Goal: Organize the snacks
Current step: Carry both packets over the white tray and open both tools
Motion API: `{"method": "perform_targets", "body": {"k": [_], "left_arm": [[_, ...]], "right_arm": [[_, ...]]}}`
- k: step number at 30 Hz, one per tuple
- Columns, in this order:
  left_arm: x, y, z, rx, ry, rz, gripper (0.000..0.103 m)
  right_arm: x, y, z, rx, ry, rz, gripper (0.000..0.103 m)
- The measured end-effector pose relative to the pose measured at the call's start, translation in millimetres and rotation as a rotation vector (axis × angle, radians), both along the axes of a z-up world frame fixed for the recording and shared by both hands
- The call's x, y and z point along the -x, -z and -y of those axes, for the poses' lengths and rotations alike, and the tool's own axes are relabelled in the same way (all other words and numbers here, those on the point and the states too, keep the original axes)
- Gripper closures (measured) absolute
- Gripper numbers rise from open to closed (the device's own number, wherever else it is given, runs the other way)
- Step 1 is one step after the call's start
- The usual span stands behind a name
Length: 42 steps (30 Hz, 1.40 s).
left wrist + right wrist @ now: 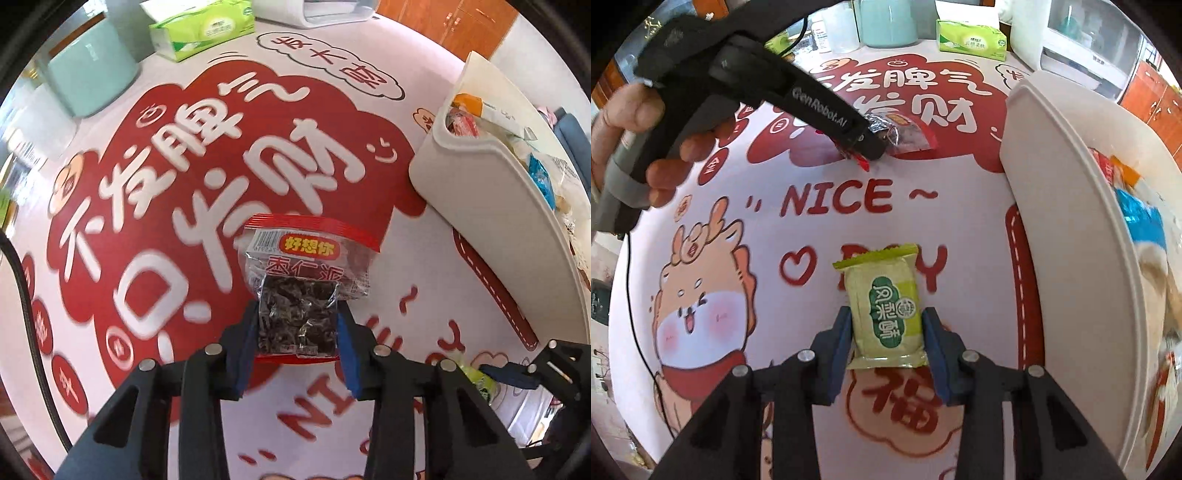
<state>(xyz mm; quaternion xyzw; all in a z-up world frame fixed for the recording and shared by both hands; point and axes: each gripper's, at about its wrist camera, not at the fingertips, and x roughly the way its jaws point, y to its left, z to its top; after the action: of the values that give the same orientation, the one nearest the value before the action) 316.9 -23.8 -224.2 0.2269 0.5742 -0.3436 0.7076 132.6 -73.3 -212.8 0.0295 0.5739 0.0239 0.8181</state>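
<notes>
The left tool point(299, 328) grips a clear date snack packet point(308, 273); the right tool point(886, 332) grips a green pastry packet point(886, 314). Both packets lie lengthwise along the fingers, over the printed counter point(147, 184). The white bin point(491, 206) stands right, its contents partly cut off; a tissue box point(203, 27) sits beyond.

My home dining spot: printed cartoon tablecloth point(701, 295), 1 green tissue pack point(971, 38), orange wooden cabinets point(454, 22), white countertop appliance point(1082, 51).
</notes>
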Motion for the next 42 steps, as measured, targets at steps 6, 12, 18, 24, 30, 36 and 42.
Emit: {"method": "perform_targets", "body": {"k": [6, 12, 18, 24, 30, 36, 42], "left_arm": [[64, -50, -46, 0.060, -0.025, 0.072, 0.066], [119, -117, -79, 0.134, -0.074, 0.135, 0.066], [156, -184, -61, 0.261, -0.090, 0.215, 0.066], [193, -236, -20, 0.346, -0.081, 0.287, 0.066], [218, -254, 24, 0.362, -0.167, 0.308, 0.065], [232, -242, 83, 0.328, -0.309, 0.272, 0.065], [239, -220, 129, 0.304, -0.431, 0.247, 0.065]], "right_arm": [[24, -31, -3, -0.021, 0.015, 0.047, 0.065], [50, -75, -1, -0.032, 0.024, 0.139, 0.065], [69, -124, 19, -0.036, 0.063, 0.235, 0.065], [88, -187, 63, -0.004, 0.112, 0.355, 0.065], [93, -241, 130, 0.035, 0.159, 0.456, 0.065], [86, -266, 199, 0.008, 0.132, 0.493, 0.065], [72, -257, 242, -0.023, 0.058, 0.453, 0.065]]}}
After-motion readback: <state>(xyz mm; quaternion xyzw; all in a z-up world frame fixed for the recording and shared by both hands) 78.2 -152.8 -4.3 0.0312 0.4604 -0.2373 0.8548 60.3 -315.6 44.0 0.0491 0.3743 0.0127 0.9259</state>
